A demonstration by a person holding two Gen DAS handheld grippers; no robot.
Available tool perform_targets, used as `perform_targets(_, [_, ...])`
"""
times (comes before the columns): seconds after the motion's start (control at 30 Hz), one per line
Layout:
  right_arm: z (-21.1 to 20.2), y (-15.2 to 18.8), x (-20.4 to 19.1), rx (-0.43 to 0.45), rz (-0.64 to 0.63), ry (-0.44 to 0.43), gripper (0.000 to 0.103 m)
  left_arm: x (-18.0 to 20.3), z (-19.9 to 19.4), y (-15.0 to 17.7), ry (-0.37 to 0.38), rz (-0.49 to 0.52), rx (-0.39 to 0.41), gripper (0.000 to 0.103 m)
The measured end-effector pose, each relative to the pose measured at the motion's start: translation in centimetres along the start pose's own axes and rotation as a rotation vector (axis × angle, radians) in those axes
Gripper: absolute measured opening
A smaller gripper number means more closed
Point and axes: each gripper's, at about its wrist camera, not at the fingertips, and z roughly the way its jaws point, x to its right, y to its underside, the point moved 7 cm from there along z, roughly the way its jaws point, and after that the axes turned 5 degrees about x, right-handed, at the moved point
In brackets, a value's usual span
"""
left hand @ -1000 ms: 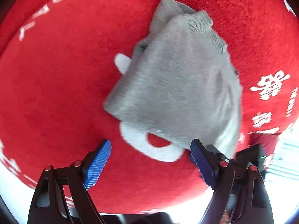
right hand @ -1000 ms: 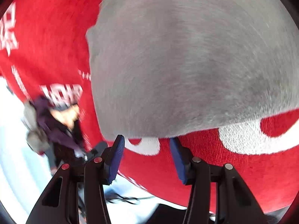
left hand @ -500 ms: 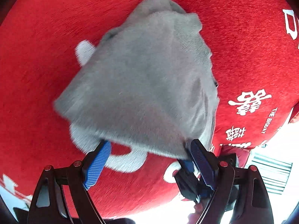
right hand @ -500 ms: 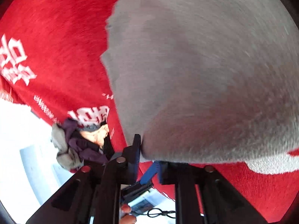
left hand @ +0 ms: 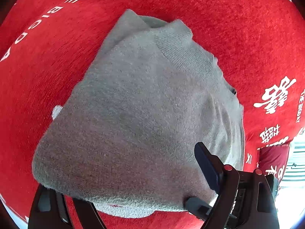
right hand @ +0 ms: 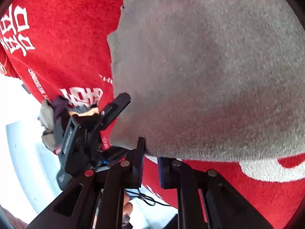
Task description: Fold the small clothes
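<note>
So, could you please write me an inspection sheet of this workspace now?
Surface: red cloth with white print.
Job's things: grey garment lying on it, near edge raised.
Clutter: small heap of clothes beside the cloth's edge.
Grippers: right gripper has just been closing, garment corner between its jaws; left gripper open, one finger hidden by the garment.
Cables: thin black cable below.
Surroundings: pale area beyond the cloth, washed out.

clear: red cloth beyond | blocked: grey garment (fills near field)
</note>
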Motion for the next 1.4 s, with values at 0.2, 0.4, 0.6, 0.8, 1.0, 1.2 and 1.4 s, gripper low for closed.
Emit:
perform_targets(0.2, [-0.5,0.5,0.1,-0.054,-0.038,0.038,0.016,-1.1,-0.4,-1.1,0.070,-0.171,-0.012,0.086])
perform_targets(0.4, [-2.9,0.8,-1.4,-0.143,-0.191,0.144,0.020,-0.3,-0.9,-0.8,-0.133,0.066,0.022,0.014])
perform_targets(0.6, [-5.3,-3.3,-5.4,-0.107,-0.315,0.222,0.064,3.1,-1.6,0.6,-0.296,0.501,0.146,0.010])
perform_targets(0.8, [-1.6,-8.2,-11.2,-0.199,-0.452,0.305,0.073,4.2,-2.0,2.1,-0.347,0.776,0.193,0.010])
perform_targets(1.0, [6.9,-9.2,-15.0,-0.422,-0.546,0.378,0.082,5.4,-1.4,3.2,-0.391,0.963,0.235,0.010])
perform_targets(1.2, [14.4,-7.5,-15.9,-0.627,-0.683,0.548,0.085,5.5,-1.6,3.7,-0.376,1.029,0.242,0.010])
perform_targets(1.4, [18.9,-5.9,-15.0,-0.758,-0.766,0.694,0.087,5.4,-1.6,4.4,-0.371,1.083,0.261,0.010])
